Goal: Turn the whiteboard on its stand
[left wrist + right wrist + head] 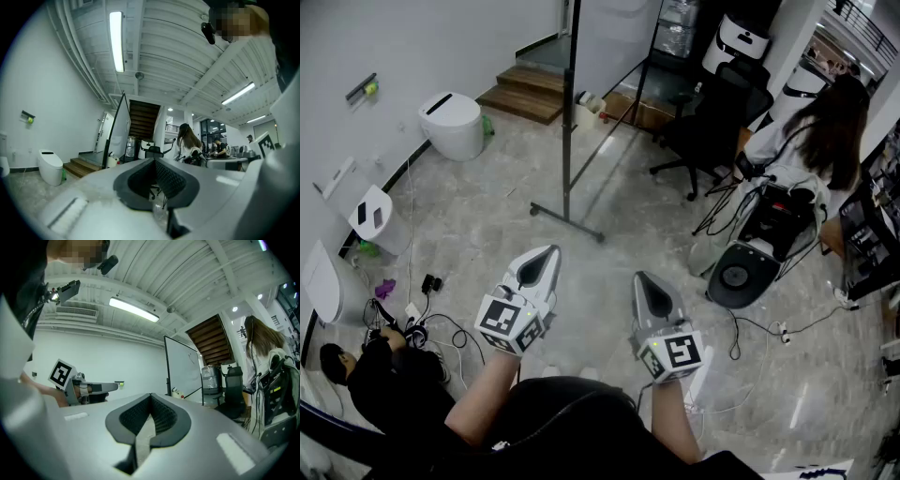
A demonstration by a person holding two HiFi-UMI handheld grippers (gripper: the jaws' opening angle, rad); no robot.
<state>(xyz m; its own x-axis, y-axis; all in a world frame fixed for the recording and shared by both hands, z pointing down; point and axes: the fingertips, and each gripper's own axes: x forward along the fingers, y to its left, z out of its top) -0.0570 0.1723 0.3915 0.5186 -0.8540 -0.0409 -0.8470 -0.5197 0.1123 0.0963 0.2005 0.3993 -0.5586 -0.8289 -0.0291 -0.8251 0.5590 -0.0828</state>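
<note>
The whiteboard (614,37) stands on its black stand, with the upright pole (571,103) and the floor foot (567,223) ahead of me across the stone floor. It shows in the left gripper view as a tilted panel (119,129) and in the right gripper view as a white panel (183,369). My left gripper (546,251) and right gripper (641,277) are held side by side in front of my body, well short of the stand and touching nothing. Both point toward the board. The left gripper (154,160) is shut and empty, and so is the right gripper (151,395).
A white toilet-like unit (452,124) and wooden steps (525,94) lie to the far left. A black office chair (708,131), a seated person (816,141) and a round machine (736,277) stand to the right. Cables (431,323) and a person in black (356,370) are at the lower left.
</note>
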